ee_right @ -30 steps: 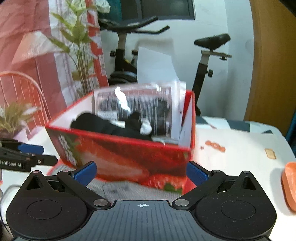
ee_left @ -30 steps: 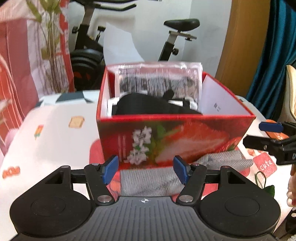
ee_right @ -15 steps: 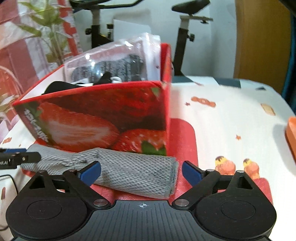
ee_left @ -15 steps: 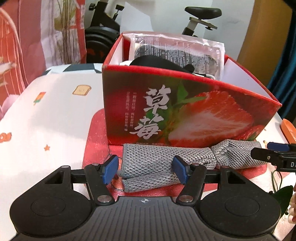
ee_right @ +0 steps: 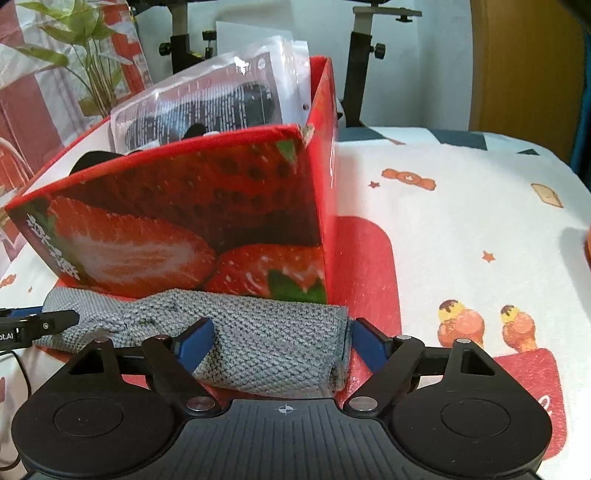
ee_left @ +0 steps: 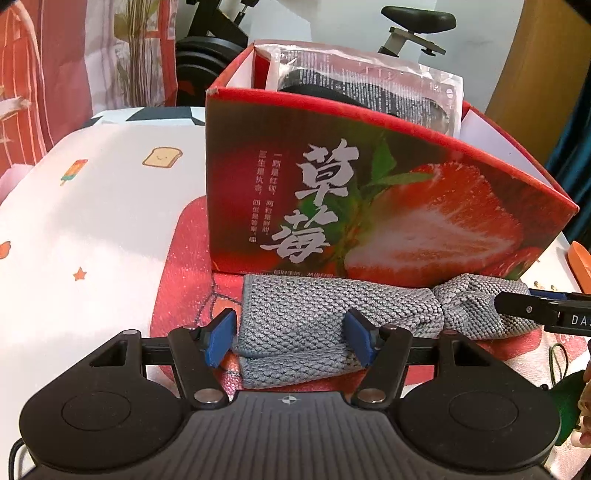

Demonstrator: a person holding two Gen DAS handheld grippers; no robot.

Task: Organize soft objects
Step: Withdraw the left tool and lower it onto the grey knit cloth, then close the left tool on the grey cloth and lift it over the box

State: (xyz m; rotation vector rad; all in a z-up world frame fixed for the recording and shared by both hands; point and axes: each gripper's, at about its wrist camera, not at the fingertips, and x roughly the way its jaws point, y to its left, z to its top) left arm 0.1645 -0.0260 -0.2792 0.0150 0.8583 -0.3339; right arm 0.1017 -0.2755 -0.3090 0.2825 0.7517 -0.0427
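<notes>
A grey knitted cloth (ee_left: 332, 317) lies stretched on a red mat against the front of a red strawberry-print box (ee_left: 369, 206). My left gripper (ee_left: 291, 338) is low over the cloth's left end, open, with that end between the blue pads. My right gripper (ee_right: 282, 345) straddles the cloth's (ee_right: 266, 332) right end; its jaws are closing and the pads do not visibly squeeze the fabric. One right finger (ee_left: 532, 310) shows at the edge of the left wrist view. Inside the box (ee_right: 184, 206) stand a clear plastic packet (ee_left: 369, 85) and a black soft item (ee_left: 314, 88).
The table wears a white cloth with cartoon prints (ee_right: 480, 206). An orange object (ee_left: 580, 262) sits at the far right edge. Behind the table are an exercise bike (ee_left: 413, 22), a leafy plant (ee_right: 85, 48) and a wooden door (ee_right: 524, 66).
Both grippers have come down from box-top height to the grey cloth in front of the box. The right jaws have narrowed around the cloth's end; the left jaws kept their width.
</notes>
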